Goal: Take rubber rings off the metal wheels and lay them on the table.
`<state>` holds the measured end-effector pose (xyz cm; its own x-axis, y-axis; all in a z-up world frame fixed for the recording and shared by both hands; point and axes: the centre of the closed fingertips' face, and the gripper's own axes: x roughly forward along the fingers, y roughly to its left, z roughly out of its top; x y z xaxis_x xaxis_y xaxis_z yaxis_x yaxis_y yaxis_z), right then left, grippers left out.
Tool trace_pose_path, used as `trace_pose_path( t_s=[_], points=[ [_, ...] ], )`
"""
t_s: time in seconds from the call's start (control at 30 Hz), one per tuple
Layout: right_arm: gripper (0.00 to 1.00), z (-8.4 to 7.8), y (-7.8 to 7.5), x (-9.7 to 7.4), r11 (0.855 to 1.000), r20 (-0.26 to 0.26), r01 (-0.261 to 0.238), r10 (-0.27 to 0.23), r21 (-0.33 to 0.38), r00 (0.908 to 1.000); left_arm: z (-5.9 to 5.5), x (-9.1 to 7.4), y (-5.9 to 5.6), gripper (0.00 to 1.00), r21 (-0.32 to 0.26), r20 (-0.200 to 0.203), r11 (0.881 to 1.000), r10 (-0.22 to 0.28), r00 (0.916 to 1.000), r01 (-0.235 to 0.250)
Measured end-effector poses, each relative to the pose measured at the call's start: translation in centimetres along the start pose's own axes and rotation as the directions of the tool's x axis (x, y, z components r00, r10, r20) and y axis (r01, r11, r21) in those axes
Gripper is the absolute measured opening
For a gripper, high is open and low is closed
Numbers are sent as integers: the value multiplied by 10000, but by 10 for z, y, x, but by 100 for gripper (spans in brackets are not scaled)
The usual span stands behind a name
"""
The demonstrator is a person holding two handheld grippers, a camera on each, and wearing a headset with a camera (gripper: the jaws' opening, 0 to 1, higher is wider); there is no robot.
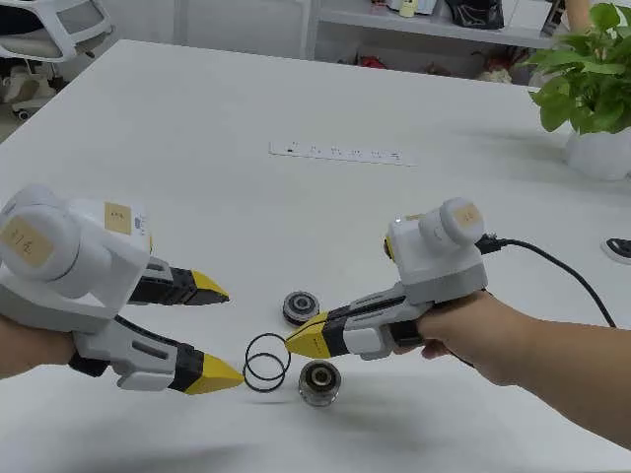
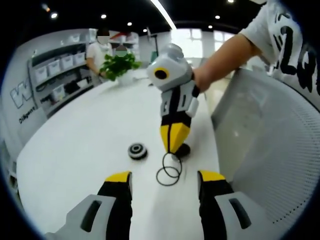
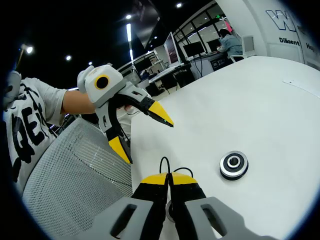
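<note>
Head view, two rings (image 1: 265, 363), two wheels (image 1: 300, 306)

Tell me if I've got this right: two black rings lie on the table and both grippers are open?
Not quite. The right gripper is shut, its jaws pressed together in the right gripper view; the left gripper is open. Two black rings do lie on the table.
</note>
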<state>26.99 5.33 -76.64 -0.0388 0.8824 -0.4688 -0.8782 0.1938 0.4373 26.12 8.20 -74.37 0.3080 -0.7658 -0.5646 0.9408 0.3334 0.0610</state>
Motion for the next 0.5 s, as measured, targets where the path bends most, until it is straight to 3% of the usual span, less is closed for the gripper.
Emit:
trace_pose_path(
  t_s=[0.5],
  points=[
    [0,-14,-12,9,9994,-428,223,-212,259,9989,-8,-3,2,53,-222,-68,9997,108,9999,-110]
  ],
)
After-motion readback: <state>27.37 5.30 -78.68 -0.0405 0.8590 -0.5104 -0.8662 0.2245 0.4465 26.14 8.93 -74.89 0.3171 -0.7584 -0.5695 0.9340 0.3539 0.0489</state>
